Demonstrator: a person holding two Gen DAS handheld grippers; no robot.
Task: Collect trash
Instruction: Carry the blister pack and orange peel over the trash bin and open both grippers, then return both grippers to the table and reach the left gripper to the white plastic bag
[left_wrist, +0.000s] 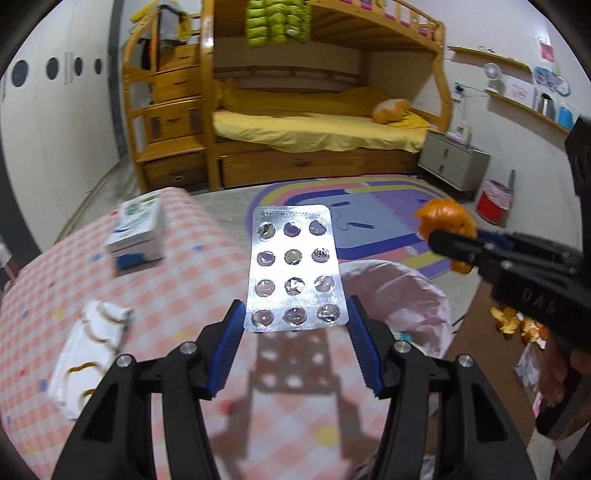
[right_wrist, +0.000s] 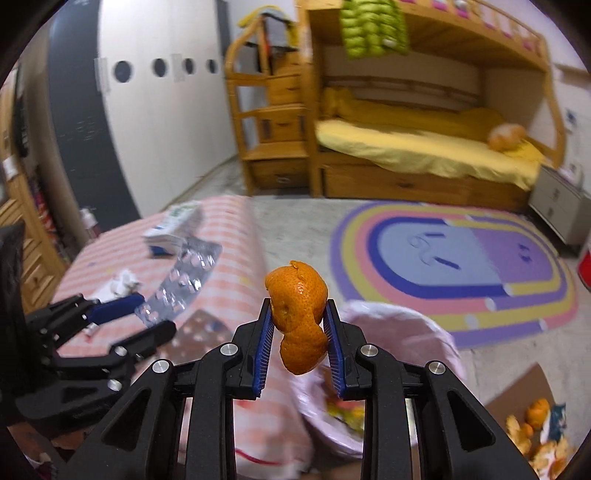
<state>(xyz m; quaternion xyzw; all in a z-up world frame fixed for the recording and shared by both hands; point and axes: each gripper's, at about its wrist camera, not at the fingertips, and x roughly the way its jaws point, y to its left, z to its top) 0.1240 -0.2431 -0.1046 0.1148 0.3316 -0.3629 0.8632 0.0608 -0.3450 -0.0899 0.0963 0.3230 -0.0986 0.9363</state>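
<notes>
Through the left wrist camera I see my left gripper (left_wrist: 295, 321) clamped on the bottom edge of a silver blister pack (left_wrist: 295, 269) with 12 emptied pockets, held upright above the pink checked table (left_wrist: 192, 236); a pink-lined trash bin (left_wrist: 406, 291) sits just beside the table, and a carton (left_wrist: 136, 232) and crumpled wrapper (left_wrist: 88, 354) lie on the cloth. Through the right wrist camera, my right gripper (right_wrist: 298, 325) pinches an orange peel (right_wrist: 298, 314) between its blue pads, above the bin's rim (right_wrist: 399, 325); more peel scraps (right_wrist: 535, 432) lie on the floor.
</notes>
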